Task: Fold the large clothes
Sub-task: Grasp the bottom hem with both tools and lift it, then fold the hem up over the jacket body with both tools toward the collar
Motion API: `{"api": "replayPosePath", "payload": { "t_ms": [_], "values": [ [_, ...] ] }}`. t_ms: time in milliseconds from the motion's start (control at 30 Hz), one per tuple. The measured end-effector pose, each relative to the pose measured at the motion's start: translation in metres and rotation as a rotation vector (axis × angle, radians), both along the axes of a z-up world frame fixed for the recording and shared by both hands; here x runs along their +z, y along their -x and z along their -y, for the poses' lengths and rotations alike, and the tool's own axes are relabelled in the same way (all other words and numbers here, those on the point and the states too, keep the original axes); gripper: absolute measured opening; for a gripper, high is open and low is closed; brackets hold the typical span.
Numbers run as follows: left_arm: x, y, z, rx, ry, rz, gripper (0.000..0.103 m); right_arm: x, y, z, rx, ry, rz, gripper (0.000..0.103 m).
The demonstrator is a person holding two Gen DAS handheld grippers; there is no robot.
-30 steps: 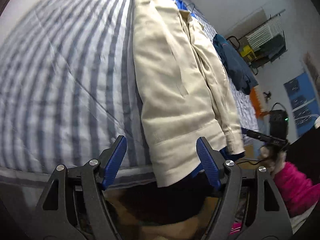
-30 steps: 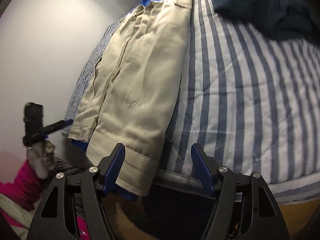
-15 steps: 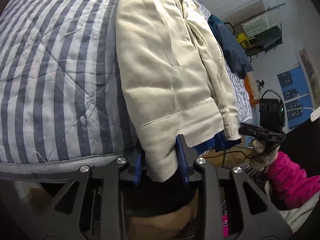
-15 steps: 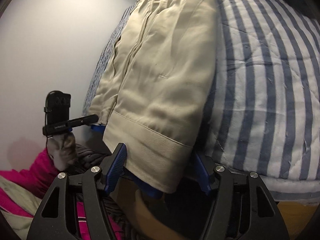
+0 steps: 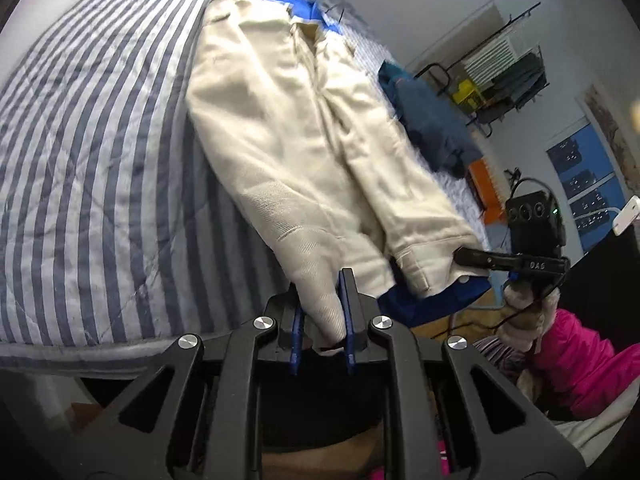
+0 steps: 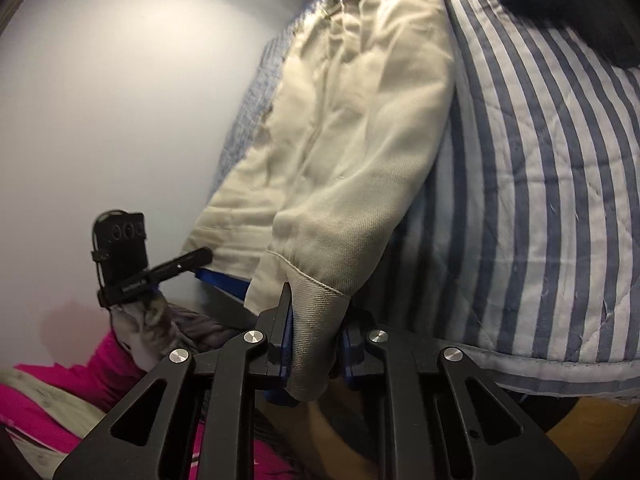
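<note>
- Surface: bed with a blue-and-white striped quilted cover (image 5: pixel 92 184); the quilt's edge runs just beyond both grippers, dark gap and a strip of wooden floor below it.
- Task item: cream twill jacket with blue lining (image 5: pixel 304 152) lies lengthwise on the bed, collar at the far end, hem band hanging over the near edge. Blue lining shows at collar and below the hem.
- Left gripper (image 5: pixel 322 320): blue-padded fingers closing, clenched on one hem corner of the jacket; fabric bunched between the pads.
- Right gripper (image 6: pixel 314 344): fingers closing, clamped on the other hem corner; ribbed band pinched between them.
- Dark blue garment (image 5: pixel 432 128) heaped on the bed, beyond the jacket's far side as the left wrist view shows it.
- Room past the bed: pale wall; black metal rack with folded items (image 5: pixel 500 76); blue wall panels (image 5: pixel 580 184); orange object at the bed's far edge.
- Person's pink sleeve (image 5: pixel 576 356) near the bed's near edge.
</note>
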State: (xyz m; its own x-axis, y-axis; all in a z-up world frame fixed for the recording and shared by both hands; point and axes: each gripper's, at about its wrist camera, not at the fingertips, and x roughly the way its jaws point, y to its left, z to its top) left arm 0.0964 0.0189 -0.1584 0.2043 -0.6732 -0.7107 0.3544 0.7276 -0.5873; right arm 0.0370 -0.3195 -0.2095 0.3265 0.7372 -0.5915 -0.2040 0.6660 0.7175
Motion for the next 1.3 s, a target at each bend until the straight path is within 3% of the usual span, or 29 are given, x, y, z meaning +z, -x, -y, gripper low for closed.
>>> {"api": "replayPosePath", "payload": {
  "t_ms": [267, 533, 867, 1300],
  "values": [
    [0.044, -0.037, 0.006, 0.032, 0.043, 0.094, 0.012, 0.034, -0.024, 0.015, -0.073, -0.091, 0.042, 0.016],
    [0.062, -0.086, 0.025, 0.061, 0.031, 0.162, 0.011, 0.064, -0.067, 0.014, -0.118, 0.021, 0.098, 0.015],
    [0.054, -0.143, 0.039, 0.117, -0.010, 0.173, 0.009, 0.076, -0.118, 0.003, -0.149, 0.174, 0.170, 0.015],
    [0.023, -0.188, 0.048, 0.176, -0.025, 0.130, 0.009, 0.058, -0.168, 0.000, -0.207, 0.279, 0.137, 0.015]
  ]
}}
